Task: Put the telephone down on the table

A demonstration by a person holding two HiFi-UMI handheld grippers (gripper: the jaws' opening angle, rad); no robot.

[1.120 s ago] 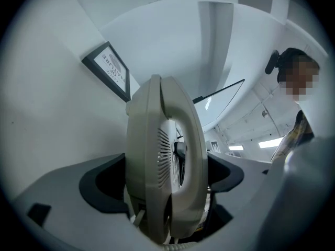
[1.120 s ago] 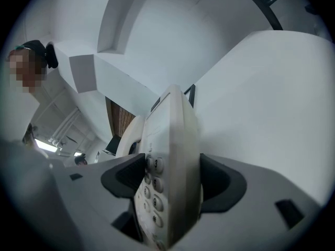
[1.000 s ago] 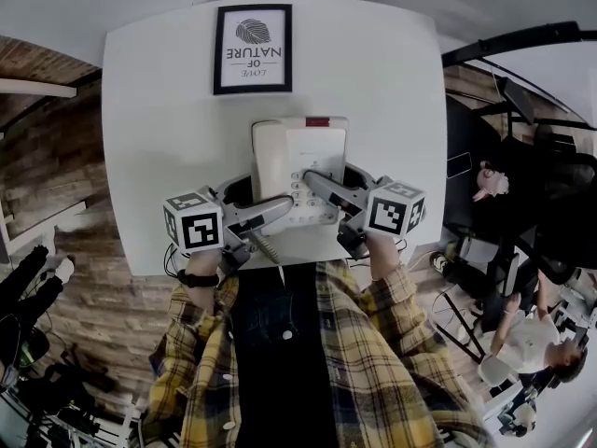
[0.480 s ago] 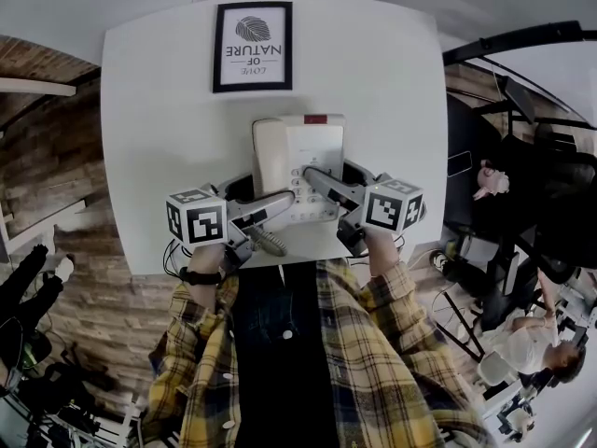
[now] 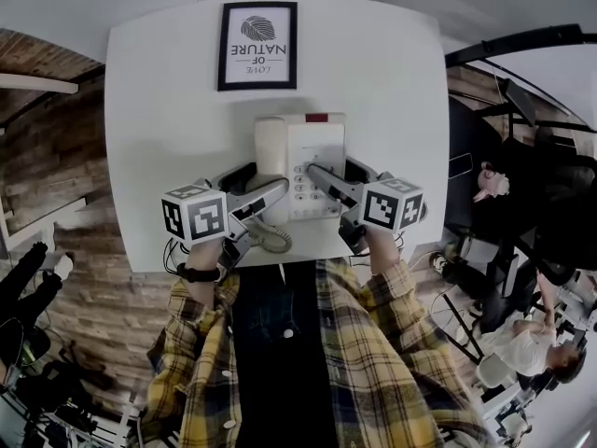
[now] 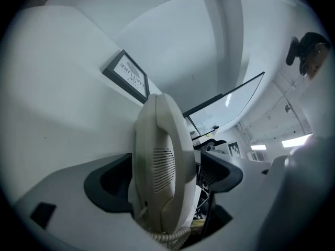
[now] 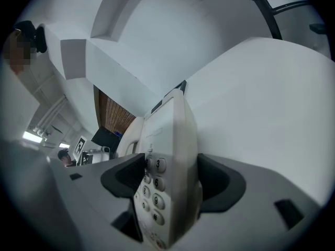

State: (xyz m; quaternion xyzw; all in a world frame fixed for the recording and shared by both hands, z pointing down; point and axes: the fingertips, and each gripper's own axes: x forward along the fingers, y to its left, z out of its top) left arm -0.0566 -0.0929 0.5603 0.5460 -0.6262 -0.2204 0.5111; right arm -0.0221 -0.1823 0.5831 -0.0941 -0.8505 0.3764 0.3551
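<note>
Cream telephone, clamped in your left claw at the handset and right claw at the keypad, has sunk toward the near edge of the counter. Its cord now lies there, so touchdown looks close.

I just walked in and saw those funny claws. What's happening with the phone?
A person holds a gripper in each hand, and both grip one cream telephone. The left gripper is shut on its handset side, the right gripper on its keypad side. The phone is near the front edge of the white table, with a framed picture farther back. Whether it rests on the table yet isn't clear.
</note>
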